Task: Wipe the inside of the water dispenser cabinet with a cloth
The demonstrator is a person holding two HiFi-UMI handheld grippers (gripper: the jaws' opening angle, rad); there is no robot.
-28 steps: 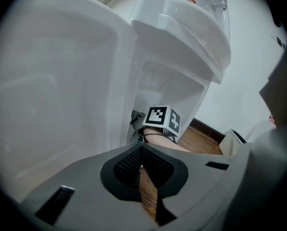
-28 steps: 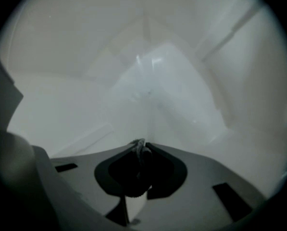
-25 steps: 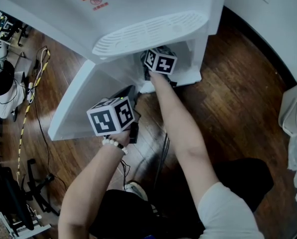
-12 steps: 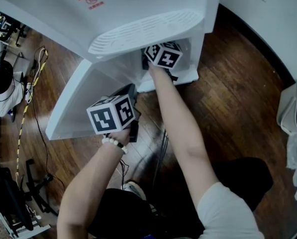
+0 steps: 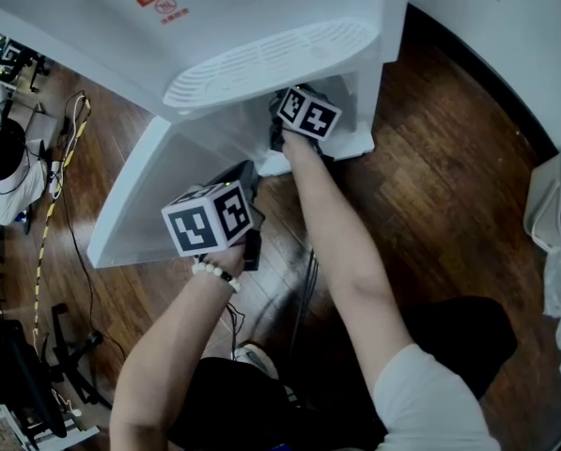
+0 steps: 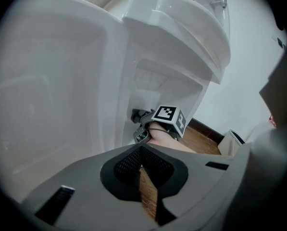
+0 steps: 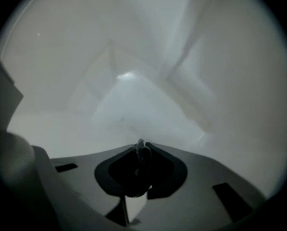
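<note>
The white water dispenser (image 5: pixel 261 26) stands on a wood floor with its lower cabinet door (image 5: pixel 153 195) swung open to the left. My right gripper (image 7: pixel 141 146) reaches inside the cabinet (image 7: pixel 129 95), shut on a dark cloth (image 7: pixel 140 154) pinched at its tips. The white inner walls fill that view. In the head view only its marker cube (image 5: pixel 308 113) shows, under the drip grille (image 5: pixel 271 59). My left gripper (image 6: pixel 141 154) hangs outside by the door's edge, jaws shut with nothing between them. Its cube (image 5: pixel 210 219) is below the door.
Cables (image 5: pixel 69 148) and dark equipment lie on the floor at the left. A white bin (image 5: pixel 553 205) stands at the right by the wall (image 5: pixel 506 26). Wood floor (image 5: pixel 449 214) spreads right of the dispenser. The person's arms and lap fill the bottom.
The right gripper's cube shifted slightly back and forth inside the cabinet opening. The left gripper has stayed by the door.
</note>
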